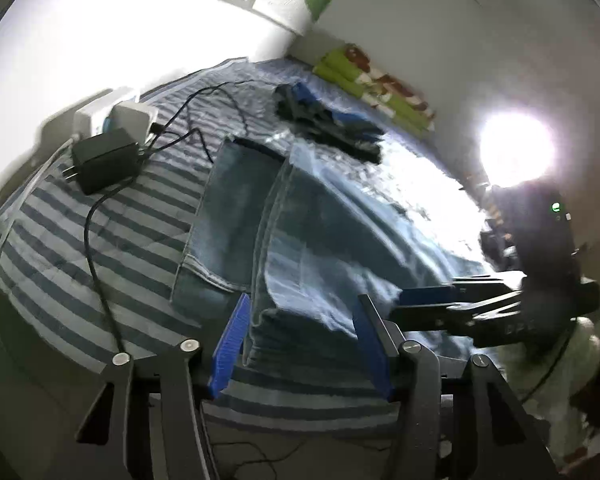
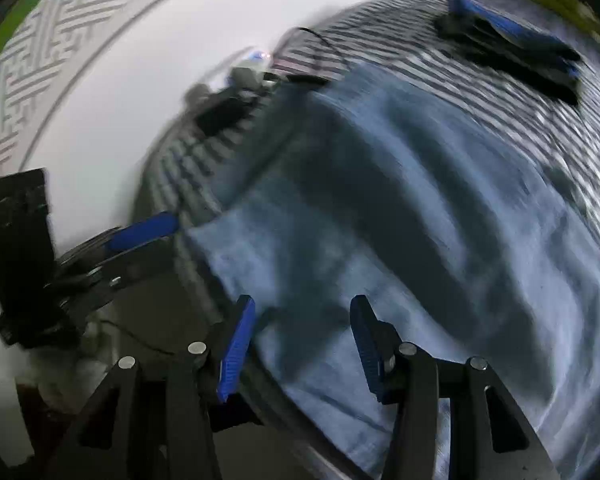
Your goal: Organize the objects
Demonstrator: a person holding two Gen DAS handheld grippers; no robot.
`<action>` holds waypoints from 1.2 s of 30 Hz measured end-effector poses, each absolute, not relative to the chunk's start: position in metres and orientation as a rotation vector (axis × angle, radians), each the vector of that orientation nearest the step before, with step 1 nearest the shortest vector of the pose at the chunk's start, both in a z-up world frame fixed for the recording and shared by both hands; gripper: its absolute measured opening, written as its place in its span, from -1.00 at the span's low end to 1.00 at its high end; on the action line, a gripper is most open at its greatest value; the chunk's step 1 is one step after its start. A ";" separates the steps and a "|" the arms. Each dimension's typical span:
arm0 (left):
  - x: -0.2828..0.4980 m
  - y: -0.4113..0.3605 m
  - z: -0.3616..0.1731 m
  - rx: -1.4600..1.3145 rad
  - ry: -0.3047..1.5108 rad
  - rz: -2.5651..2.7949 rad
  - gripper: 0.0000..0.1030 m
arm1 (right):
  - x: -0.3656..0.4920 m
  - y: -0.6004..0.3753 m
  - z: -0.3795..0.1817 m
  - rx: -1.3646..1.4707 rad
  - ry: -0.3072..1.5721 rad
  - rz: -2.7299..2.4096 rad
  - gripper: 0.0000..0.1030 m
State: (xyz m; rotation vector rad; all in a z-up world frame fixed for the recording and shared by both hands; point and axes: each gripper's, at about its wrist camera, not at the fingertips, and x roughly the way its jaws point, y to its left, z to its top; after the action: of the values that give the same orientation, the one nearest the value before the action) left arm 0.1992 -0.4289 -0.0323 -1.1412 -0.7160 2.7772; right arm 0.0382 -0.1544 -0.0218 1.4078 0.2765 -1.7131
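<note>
The jeans (image 1: pixel 324 216) lie spread across the centre of the striped bed cover (image 1: pixel 100 240), and the left gripper (image 1: pixel 300 344) stands at lower centre with its jaws partly spread over a raised fold, pads not visibly pressing, probably readying a grip for folding. The right gripper (image 2: pixel 300 344), likewise partly spread, hovers over denim. A black adapter (image 1: pixel 104 160) with its cable (image 1: pixel 96 256) at left and a dark folded garment (image 1: pixel 328 120) at upper centre both lie clear.

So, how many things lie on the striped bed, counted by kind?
Jeans: 1
Black charger: 1
White adapters: 2
Spare gripper: 1
Green patterned cloth: 1
Total: 6
</note>
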 end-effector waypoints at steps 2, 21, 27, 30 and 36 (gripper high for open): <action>0.192 -0.425 -0.037 -1.175 -0.705 2.777 -0.56 | 0.031 -0.148 -0.025 1.432 0.260 -1.740 -0.11; 0.206 -0.434 -0.011 -1.062 -0.723 2.860 -0.41 | -0.001 -0.064 -0.017 1.415 0.138 -1.843 -0.11; 0.156 -0.366 -0.031 -1.241 -0.447 2.746 -0.26 | 0.003 0.018 0.018 1.181 0.126 -2.109 -0.11; 0.142 -0.355 -0.068 -1.509 -0.307 2.762 -0.26 | -0.015 0.056 0.013 1.274 0.076 -2.114 -0.11; 0.140 -0.339 -0.018 -1.290 -0.392 2.857 -0.25 | -0.045 0.139 -0.004 1.436 -0.092 -2.210 -0.11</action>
State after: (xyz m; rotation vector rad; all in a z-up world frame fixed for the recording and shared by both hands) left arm 0.1399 -0.3394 -0.0182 -1.2897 -0.3918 2.8569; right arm -0.0455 0.1388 -0.0042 1.4359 -0.0915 -2.2104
